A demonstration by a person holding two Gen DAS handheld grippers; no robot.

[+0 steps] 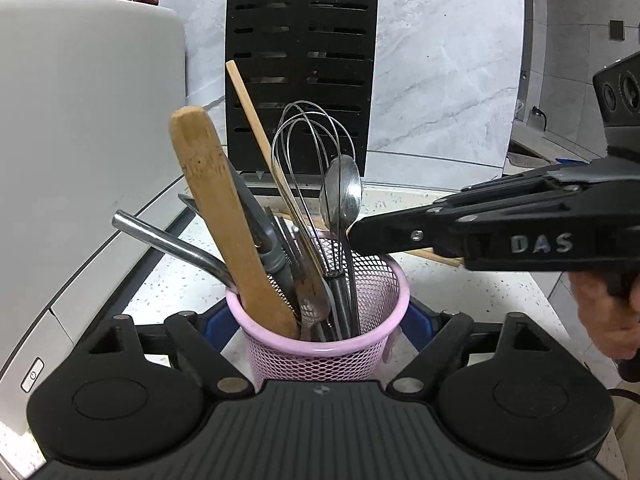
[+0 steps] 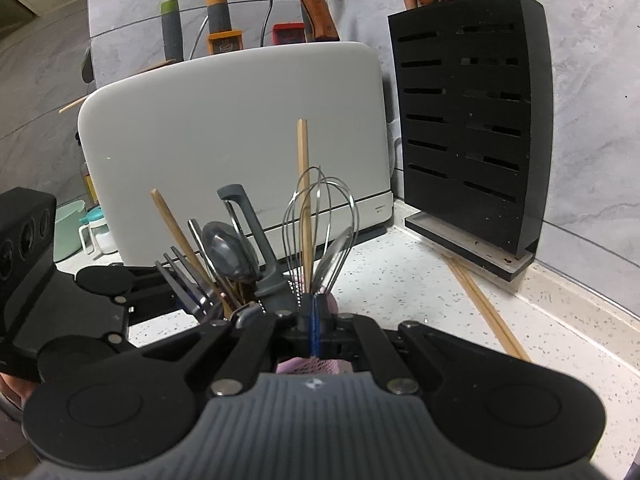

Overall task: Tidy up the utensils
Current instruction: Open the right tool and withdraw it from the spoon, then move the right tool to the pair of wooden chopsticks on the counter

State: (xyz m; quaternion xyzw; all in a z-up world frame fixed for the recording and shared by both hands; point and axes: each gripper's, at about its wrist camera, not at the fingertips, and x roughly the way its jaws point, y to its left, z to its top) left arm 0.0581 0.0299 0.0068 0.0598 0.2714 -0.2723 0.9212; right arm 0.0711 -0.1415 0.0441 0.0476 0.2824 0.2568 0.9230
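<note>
- Two big things fill the back of the counter [image 2: 400, 280]: a pale grey appliance [image 2: 240, 140] on the left and a black slotted knife block [image 2: 472, 128] standing upright to its right, wooden knife handles rising behind it.
- Pink mesh cup [image 1: 320, 344] stands upright on the speckled counter between the blue pads of the left gripper [image 1: 320, 320], whose fingers sit against the cup's two sides; whether they press it is hard to say, since the cup hides the contact.
- Utensils in the cup point upward and lean: the wooden spatula [image 1: 224, 216] tilts up and left, the whisk [image 1: 312, 168] stands nearly upright with its wire loops on top, the spoon [image 1: 342, 196] has its bowl up, and one chopstick [image 1: 250, 108] slants up-left.
- Right gripper [image 2: 314, 320] has its jaws pressed together with nothing between them, just beside the cup's rim.
- Only the right wrist view shows the grey peeler [image 2: 248, 224], fork tines [image 2: 180, 276] and a loose pair of chopsticks [image 2: 484, 308] lying flat near the knife block's base.
- Only the left wrist view shows the bent metal straw [image 1: 168, 240] jutting left.
</note>
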